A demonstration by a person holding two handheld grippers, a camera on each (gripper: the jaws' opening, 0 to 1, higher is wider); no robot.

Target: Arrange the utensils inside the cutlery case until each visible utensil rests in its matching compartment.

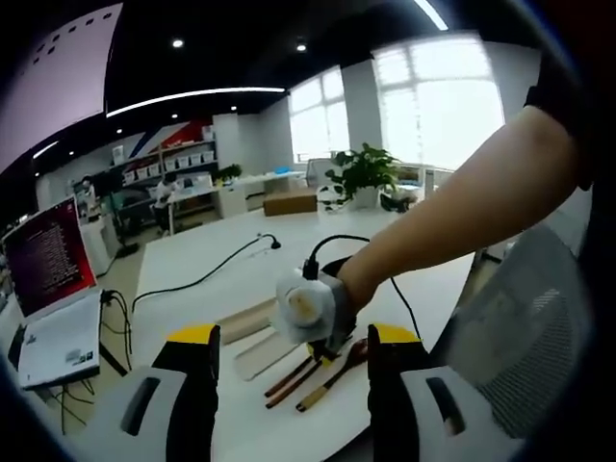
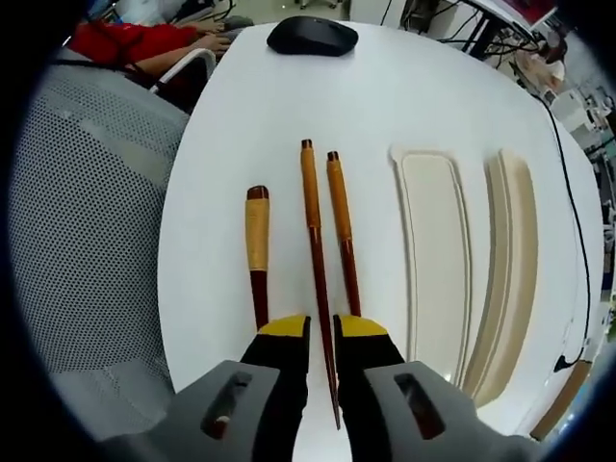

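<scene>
right claw (image 2: 321, 329) straddles one chopstick (image 2: 317, 260) beside spoon (image 2: 257, 252)

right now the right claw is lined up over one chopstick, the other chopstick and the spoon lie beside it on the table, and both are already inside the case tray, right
Not quite: the right gripper view shows nothing in the case tray. The other chopstick and the spoon lie on the bare white table, left of the tray. The rest holds: the right claw straddles one chopstick.
</scene>
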